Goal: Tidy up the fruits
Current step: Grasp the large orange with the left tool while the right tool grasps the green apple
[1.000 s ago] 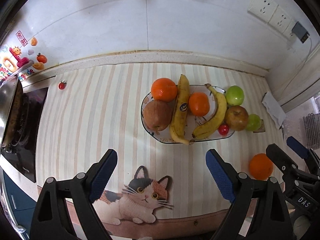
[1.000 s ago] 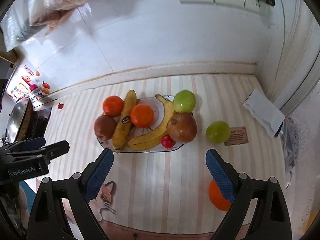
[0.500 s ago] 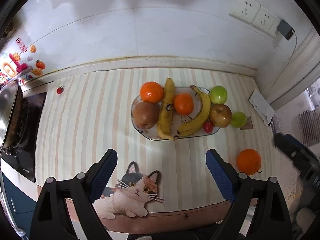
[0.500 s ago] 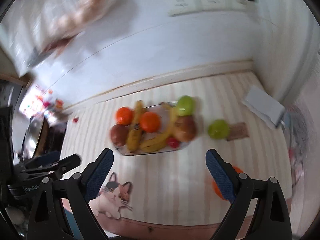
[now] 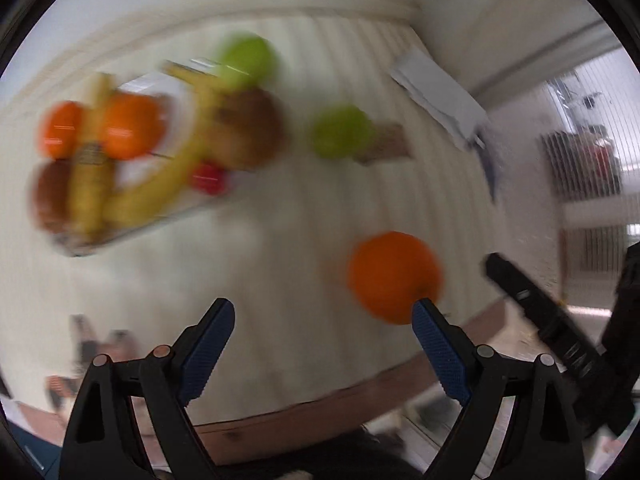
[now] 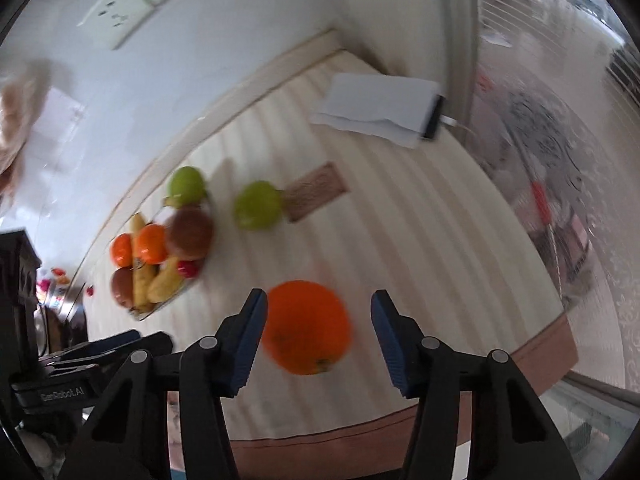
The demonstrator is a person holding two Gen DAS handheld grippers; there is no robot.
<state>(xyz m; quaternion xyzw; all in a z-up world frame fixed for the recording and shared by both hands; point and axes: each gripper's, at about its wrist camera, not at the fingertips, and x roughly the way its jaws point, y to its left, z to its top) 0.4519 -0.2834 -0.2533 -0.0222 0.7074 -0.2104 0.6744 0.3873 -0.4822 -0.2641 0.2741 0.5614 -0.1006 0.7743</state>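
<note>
Both cameras have swung over toward the loose orange (image 6: 307, 327), which sits on the striped mat (image 6: 400, 240) well apart from the fruit plate (image 6: 160, 304), near the mat's front edge. Right gripper (image 6: 318, 320) now straddles it with jaws spread, not touching, and left gripper (image 5: 322, 330) is spread wide too, holding nothing, just beside the orange.
</note>
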